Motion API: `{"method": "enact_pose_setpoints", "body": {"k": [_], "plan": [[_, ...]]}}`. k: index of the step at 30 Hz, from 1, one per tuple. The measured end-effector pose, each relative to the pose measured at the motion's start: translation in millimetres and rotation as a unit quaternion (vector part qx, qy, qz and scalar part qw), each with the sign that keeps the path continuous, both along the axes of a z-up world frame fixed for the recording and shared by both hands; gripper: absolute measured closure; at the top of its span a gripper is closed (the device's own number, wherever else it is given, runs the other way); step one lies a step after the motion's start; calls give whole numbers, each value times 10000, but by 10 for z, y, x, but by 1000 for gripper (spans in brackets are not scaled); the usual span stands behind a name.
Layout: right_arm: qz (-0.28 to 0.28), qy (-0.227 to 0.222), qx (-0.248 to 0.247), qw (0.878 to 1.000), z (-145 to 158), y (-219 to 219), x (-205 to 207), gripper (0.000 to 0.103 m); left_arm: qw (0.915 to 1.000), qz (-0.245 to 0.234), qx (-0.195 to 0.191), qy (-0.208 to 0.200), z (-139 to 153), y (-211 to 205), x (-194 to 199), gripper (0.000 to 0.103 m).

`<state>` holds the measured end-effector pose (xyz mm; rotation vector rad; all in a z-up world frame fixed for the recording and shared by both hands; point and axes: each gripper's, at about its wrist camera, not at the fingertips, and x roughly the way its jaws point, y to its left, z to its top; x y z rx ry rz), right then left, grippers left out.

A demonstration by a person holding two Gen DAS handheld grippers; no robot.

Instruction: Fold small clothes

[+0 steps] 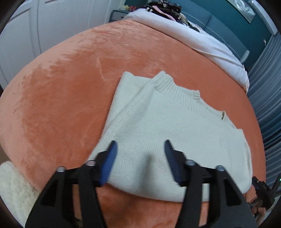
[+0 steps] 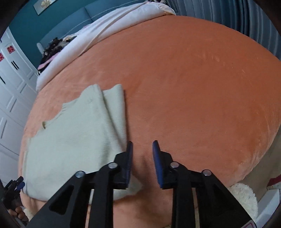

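Observation:
A cream knitted sweater (image 1: 158,126) lies flat on the orange plush blanket (image 1: 70,91), its ribbed collar at the far edge and one side folded inward. My left gripper (image 1: 140,145) is open and empty, hovering over the sweater's near hem. In the right wrist view the sweater (image 2: 73,129) lies at the left. My right gripper (image 2: 142,145) is open and empty, just off the sweater's right edge over the blanket (image 2: 193,87). The other hand-held gripper shows at each view's lower outer corner.
A white sheet (image 1: 193,36) and a pile of dark and pink clothes (image 1: 166,8) lie at the bed's head against a teal headboard. White wardrobe doors (image 2: 12,84) stand on one side, grey curtains (image 1: 267,98) on the other. A fluffy cream rug (image 1: 12,189) lies below the bed's edge.

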<state>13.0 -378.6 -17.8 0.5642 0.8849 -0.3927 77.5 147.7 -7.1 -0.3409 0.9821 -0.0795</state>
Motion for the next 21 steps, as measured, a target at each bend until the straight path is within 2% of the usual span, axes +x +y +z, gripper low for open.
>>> {"method": "enact_pose_setpoints", "body": {"k": [1,2,3,5,7,8,9,10,12,13,14,15,17,21], "plan": [[-35,-189,246,9995,24,-2,-58,42,9997,222,42,-67,36,39,-34,19],[-80,-275,433,9987,5,0,-99,37,9987,479,140,-72,45,96,-70,13],[-97,-319,645,9974,-20,26,-129,36,9975,700,128,-52,38,180,-125,13],[-10,-237,1031,9944,-133,69,-164,36,9947,976,-224,233,-70,377,-184,12],[48,-65,1209,9926,-262,150,-163,34,9853,1287,-855,733,-292,553,-200,11],[96,2,1283,9917,-334,212,-165,32,9773,1379,-1266,990,-428,606,-200,12],[114,8,1238,9922,-357,288,-189,26,9724,1440,-1466,1104,-507,617,-179,11],[125,-35,1113,9937,-339,347,-134,26,9726,1502,-1442,1036,-516,598,-157,8],[223,-67,1150,9931,-300,371,35,29,9763,1398,-1417,852,-467,512,-47,10],[184,-88,1229,9922,-284,353,57,44,9754,1250,-1625,806,-452,468,21,34],[176,-186,1388,9900,-247,340,87,63,9722,1069,-1868,927,-469,429,92,78],[227,-297,1554,9871,-213,309,111,84,9688,1005,-1925,1191,-479,388,168,90],[229,-608,1757,9823,-20,252,44,88,9652,1031,-2128,1116,-326,407,153,93],[522,-710,1612,9830,389,256,-225,90,9695,774,-2098,1005,11,518,-80,94]]}}
